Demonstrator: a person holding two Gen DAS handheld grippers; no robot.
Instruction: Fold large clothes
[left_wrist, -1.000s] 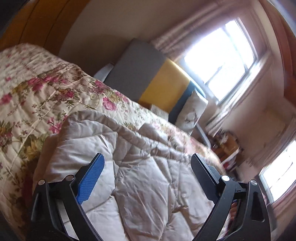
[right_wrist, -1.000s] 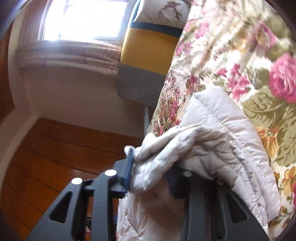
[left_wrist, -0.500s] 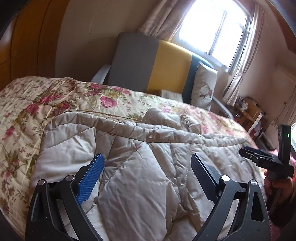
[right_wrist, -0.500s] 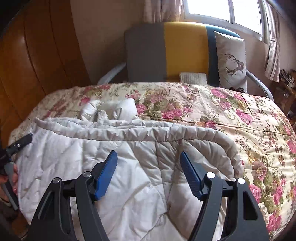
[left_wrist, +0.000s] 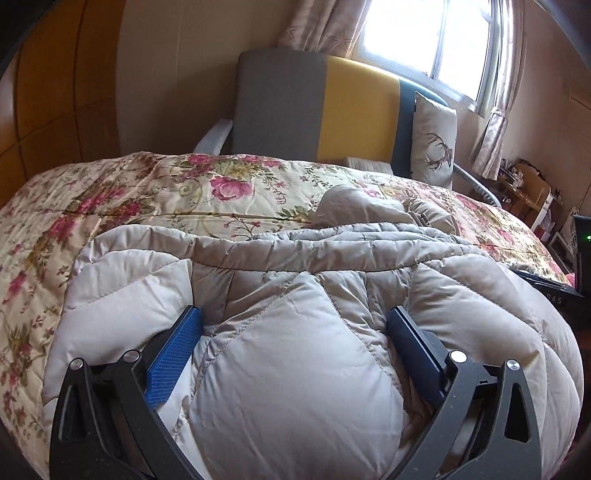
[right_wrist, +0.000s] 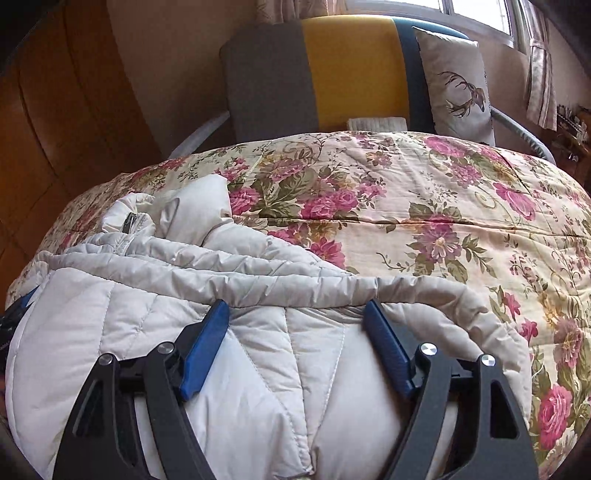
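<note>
Between the blue ribbed pads (left_wrist: 173, 363) of the left gripper (left_wrist: 293, 332), opening to its widest, swells puffy quilted fabric, ungripped; the right gripper (right_wrist: 295, 328) is opening too, gripping nothing. Both hover over the beige down coat (right_wrist: 110, 332), folded once on the floral bedspread (right_wrist: 443, 221). I judge regrasping comes next: slippery, springy.

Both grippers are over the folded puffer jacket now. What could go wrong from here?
The puffer jacket is thick, so its folded layer may spring back as the opening right gripper lets go. The collar and zipper stick out past the fold and may stay untidy. The opening left gripper could drag the fabric.
</note>
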